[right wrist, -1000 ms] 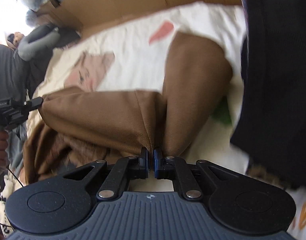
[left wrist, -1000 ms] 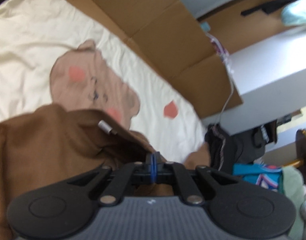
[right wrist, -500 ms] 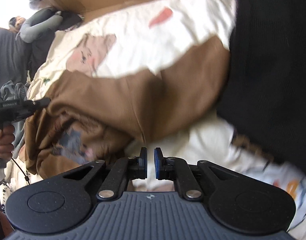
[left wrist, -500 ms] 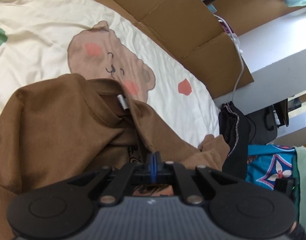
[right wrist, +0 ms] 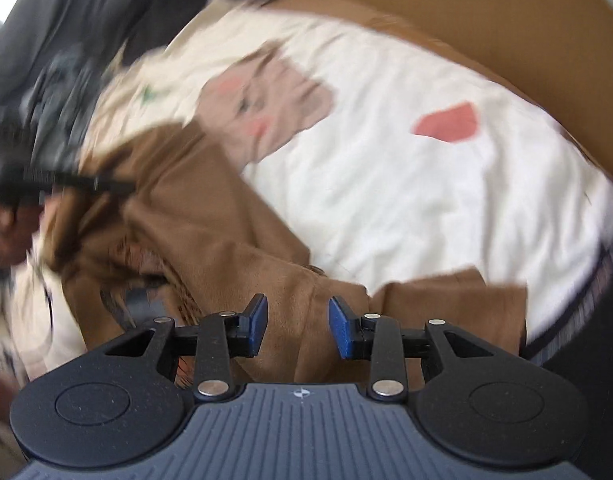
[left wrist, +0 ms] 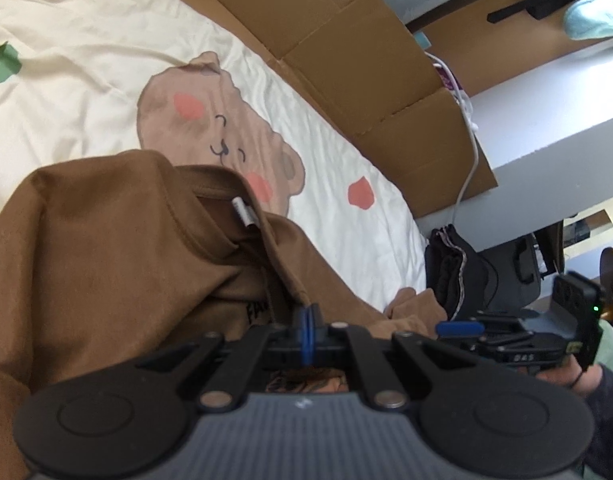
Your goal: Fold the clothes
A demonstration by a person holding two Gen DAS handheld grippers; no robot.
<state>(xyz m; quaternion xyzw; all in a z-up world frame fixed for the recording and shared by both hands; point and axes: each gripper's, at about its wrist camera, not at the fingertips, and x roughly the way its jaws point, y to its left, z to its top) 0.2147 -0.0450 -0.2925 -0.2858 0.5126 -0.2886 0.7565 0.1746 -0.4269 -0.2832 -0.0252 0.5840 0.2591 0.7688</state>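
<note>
A brown shirt (left wrist: 118,248) lies crumpled on a cream bedsheet (left wrist: 86,80), its collar and grey neck label (left wrist: 244,212) facing up. My left gripper (left wrist: 308,326) is shut on a fold of this shirt, and the fabric runs up from between its blue pads. The right wrist view is blurred by motion. There the brown shirt (right wrist: 210,232) spreads below my right gripper (right wrist: 296,324), whose jaws are opening with nothing pinched between them. The right gripper (left wrist: 462,326) also shows at the right of the left wrist view, held in a hand. The left gripper (right wrist: 66,180) appears blurred at far left.
The sheet carries a bear print (left wrist: 218,136) and red marks (left wrist: 360,198). Flattened cardboard (left wrist: 346,40) lines the far side of the bed. A dark garment pile (left wrist: 450,272) lies at the bed's end, and a white cable (left wrist: 466,152) hangs nearby. Black fabric (right wrist: 602,320) lies at right.
My right gripper has let go of the brown sleeve, opened its jaws, lifted and rolled, so its view swung. The left gripper stays shut on the shirt and has barely shifted.
</note>
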